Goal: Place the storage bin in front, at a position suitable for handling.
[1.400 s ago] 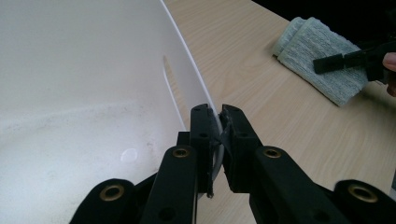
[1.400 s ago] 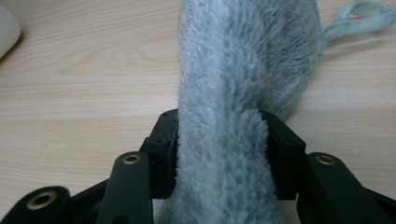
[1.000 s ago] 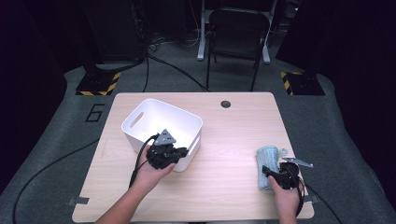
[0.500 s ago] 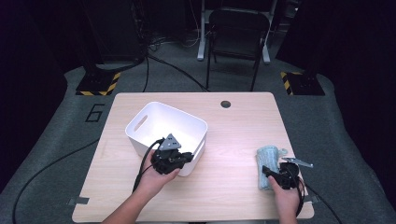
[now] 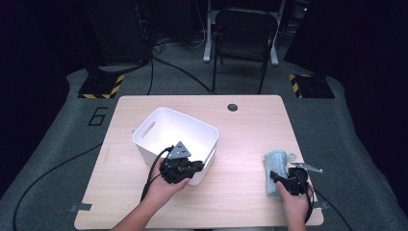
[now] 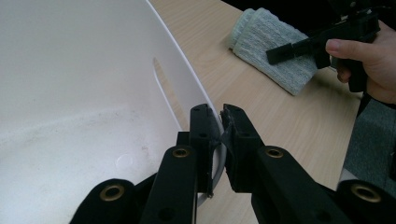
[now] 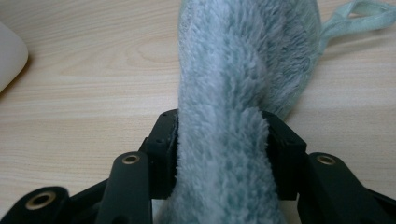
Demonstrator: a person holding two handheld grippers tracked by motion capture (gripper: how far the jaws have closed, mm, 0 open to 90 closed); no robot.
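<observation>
The left gripper [image 6: 219, 122] clamps the white bin's [image 5: 159, 126] rim mid-table, the right gripper [image 7: 219, 140] grips the towel [image 5: 276, 163] near the right edge; a thin rim hold may slip.

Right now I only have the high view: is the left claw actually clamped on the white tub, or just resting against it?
Observer: Clamped. The left gripper view shows the left claw shut on the rim of the white tub, one jaw inside the wall, one outside.
Operator: And is the right claw gripping the towel or only lying over it?
Observer: Gripping. In the right gripper view the right claw is shut on the pale blue towel, and the fluffy pile bulges up between its jaws.
</observation>
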